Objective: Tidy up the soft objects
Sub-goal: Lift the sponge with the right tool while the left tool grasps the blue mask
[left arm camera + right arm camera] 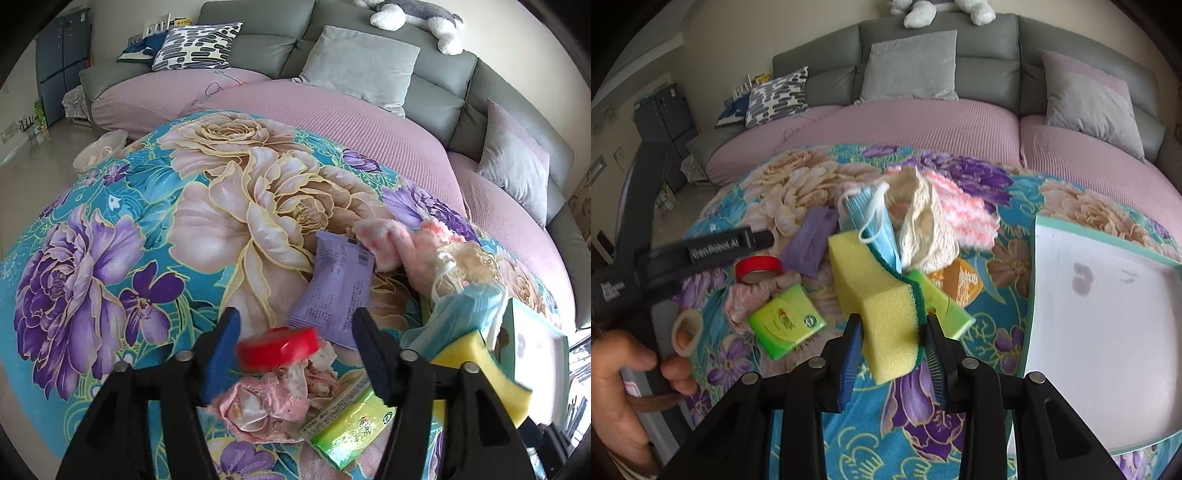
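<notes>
Gripping the yellow foam sponge with a green scouring side point(882, 314), your right tongs point(894, 354) are clamped on its lower part, holding it above the floral blue cloth point(798, 424) that covers the surface, just left of the white tray with a teal rim point(1108, 332). Your left tongs point(295, 354) stand apart with nothing pressed between the pads; the red roll of tape point(279, 347) lies below the gap, on a crumpled pink lace cloth point(273, 402). Nearby lie a purple flat packet point(336, 284), a green tissue pack point(347, 424), a blue face mask point(875, 225), a cream knitted net point(923, 229) and a pink-and-white fluffy cloth point(964, 214).
</notes>
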`<action>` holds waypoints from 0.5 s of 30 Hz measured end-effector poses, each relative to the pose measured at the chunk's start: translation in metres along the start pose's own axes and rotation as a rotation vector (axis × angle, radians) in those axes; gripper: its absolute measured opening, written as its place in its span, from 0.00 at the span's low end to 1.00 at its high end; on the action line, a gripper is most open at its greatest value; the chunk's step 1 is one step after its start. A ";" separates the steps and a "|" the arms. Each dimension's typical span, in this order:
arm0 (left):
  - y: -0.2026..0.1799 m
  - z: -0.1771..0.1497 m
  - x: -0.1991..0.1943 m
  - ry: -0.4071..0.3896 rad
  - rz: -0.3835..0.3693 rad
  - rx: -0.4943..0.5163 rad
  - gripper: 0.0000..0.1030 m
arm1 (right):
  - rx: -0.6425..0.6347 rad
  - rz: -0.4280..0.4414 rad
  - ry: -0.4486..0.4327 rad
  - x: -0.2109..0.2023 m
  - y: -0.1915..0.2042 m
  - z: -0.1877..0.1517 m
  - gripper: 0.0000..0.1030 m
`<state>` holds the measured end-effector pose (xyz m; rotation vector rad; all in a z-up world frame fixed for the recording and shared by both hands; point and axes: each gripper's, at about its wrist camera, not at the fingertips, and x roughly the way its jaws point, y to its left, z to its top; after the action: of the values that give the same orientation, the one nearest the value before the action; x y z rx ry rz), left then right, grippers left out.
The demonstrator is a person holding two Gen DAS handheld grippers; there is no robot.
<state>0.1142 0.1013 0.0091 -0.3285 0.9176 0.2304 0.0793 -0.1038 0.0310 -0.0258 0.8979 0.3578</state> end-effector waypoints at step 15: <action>-0.018 0.005 -0.030 -0.085 0.017 0.054 0.74 | -0.008 0.053 0.114 0.024 -0.011 -0.020 0.34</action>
<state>0.1057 0.0851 0.0393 -0.2596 0.8419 0.2336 0.0814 -0.1106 -0.0017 -0.0305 1.0110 0.4123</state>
